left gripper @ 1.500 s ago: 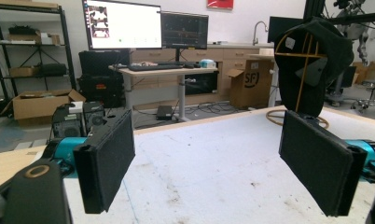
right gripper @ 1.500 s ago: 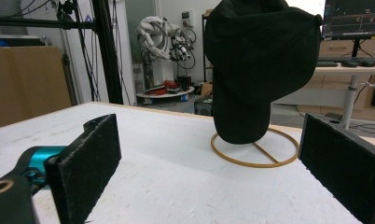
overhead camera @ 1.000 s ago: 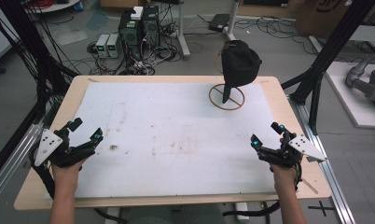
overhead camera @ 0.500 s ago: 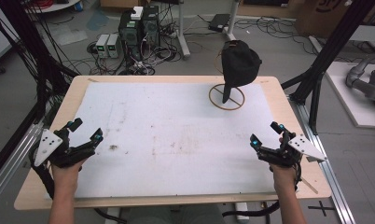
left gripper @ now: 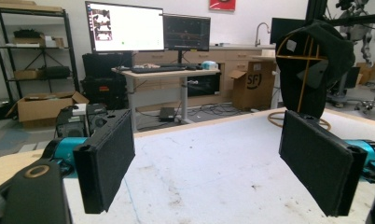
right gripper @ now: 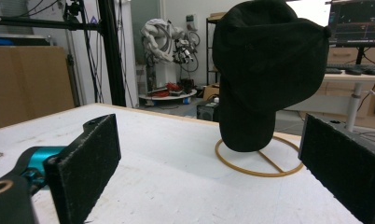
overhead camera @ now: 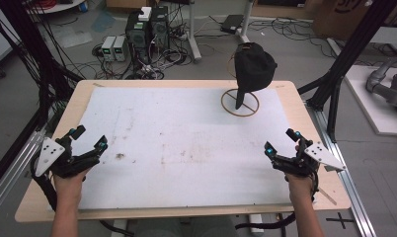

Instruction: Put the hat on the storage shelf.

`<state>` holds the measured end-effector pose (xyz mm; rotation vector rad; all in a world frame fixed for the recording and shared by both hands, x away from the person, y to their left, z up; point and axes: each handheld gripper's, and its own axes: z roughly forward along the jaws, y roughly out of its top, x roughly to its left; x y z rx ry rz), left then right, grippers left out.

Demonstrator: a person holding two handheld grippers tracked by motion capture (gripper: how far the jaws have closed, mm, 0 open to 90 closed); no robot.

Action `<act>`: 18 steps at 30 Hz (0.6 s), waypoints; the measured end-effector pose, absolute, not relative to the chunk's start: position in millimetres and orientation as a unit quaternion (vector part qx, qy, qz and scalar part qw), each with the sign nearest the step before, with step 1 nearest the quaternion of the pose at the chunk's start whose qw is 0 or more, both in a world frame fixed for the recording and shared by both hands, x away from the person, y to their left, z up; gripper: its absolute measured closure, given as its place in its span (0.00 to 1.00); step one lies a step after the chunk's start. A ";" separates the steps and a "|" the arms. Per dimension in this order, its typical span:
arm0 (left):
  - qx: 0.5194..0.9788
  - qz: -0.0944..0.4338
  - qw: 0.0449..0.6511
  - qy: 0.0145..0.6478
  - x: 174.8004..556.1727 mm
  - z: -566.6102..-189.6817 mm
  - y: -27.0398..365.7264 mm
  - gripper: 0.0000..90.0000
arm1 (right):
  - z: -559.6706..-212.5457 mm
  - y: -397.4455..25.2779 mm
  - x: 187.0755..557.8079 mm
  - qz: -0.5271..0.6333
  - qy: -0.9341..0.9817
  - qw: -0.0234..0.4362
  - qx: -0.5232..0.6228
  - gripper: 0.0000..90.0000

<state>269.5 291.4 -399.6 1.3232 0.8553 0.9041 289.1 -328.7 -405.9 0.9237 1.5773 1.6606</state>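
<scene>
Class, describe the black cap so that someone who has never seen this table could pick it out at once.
Start at the white table top and look to its far right corner. There a wire stand with a gold ring base rests on the table. The black cap hangs on it, the one dark, raised thing there.

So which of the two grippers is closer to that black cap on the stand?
Right. The right gripper sits at the table's near right, on the same side as the black cap. The left gripper is at the near left, diagonally across the table.
</scene>
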 end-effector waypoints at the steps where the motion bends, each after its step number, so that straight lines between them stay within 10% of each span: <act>1: 0.574 0.392 0.615 0.371 269.5 -399.6 291.5 0.21 | -405.9 -328.7 289.0 0.636 0.602 0.329 0.354 0.06; 18: 0.571 0.395 0.617 0.371 269.1 -399.4 291.3 0.20 | -404.8 -329.4 288.1 0.633 0.599 0.337 0.356 0.05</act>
